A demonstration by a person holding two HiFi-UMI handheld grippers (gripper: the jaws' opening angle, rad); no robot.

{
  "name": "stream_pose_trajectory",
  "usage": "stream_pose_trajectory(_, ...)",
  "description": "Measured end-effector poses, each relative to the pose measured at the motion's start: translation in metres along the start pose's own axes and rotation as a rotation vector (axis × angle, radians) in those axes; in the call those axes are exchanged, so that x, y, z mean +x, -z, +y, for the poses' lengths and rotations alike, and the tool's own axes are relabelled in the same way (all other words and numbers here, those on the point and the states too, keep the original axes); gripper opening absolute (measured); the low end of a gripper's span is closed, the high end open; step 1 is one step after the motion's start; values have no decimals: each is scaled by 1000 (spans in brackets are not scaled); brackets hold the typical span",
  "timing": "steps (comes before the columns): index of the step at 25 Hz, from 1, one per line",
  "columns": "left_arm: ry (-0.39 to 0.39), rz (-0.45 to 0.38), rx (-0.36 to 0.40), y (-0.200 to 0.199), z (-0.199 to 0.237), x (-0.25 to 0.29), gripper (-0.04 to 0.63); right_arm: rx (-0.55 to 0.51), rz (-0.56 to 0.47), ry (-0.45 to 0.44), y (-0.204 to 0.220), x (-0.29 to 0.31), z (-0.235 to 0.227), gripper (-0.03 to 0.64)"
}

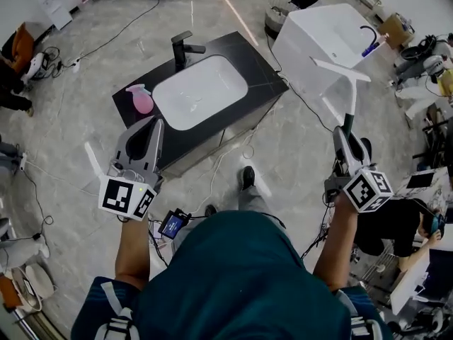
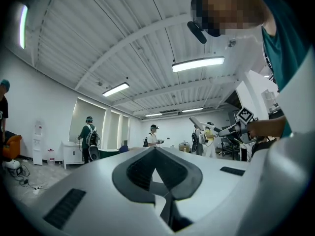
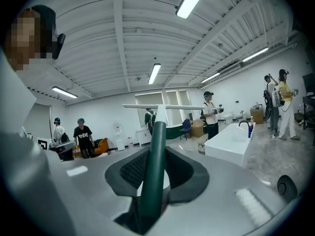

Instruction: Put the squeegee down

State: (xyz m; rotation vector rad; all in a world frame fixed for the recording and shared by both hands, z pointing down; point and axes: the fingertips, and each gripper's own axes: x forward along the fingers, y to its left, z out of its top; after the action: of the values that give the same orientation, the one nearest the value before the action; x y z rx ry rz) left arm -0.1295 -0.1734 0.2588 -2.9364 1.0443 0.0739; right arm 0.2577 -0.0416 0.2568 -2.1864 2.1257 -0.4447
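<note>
The right gripper (image 3: pixel 155 163) is clamping the squeegee (image 3: pixel 158 127) by its green handle, blade upward, in the air. The left gripper (image 2: pixel 155 150) is hanging with its jaws together. A pink bottle (image 1: pixel 141 99) is standing at the black countertop's (image 1: pixel 244 55) left edge, beside the white basin (image 1: pixel 200 91).

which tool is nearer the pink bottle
Left. The left tool sits just short of the pink bottle, at the counter's near edge. The right tool, holding the squeegee, is far off to the right, toward the white basin.
</note>
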Motion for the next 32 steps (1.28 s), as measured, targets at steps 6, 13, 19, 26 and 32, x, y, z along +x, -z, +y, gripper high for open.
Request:
stream_pose_trajectory(6, -104, 15, 21, 5, 18, -3, 6, -10, 4, -97, -4, 62, -8, 100)
stream_pose_trajectory(13, -186, 42, 42, 6, 19, 23, 5, 3, 30, -182, -10, 126, -33, 100)
stream_pose_trajectory(19, -235, 58, 42, 8, 12, 55, 5, 2, 69, -247, -12, 172, -54, 100)
stream_pose_trajectory(26, -310, 103, 47, 16, 14, 77, 6, 16, 118, -310, -3, 228, -75, 100)
stream_pose_trajectory(32, -359, 145, 43, 26, 18, 94, 5, 33, 167, -350, 15, 278, -88, 100)
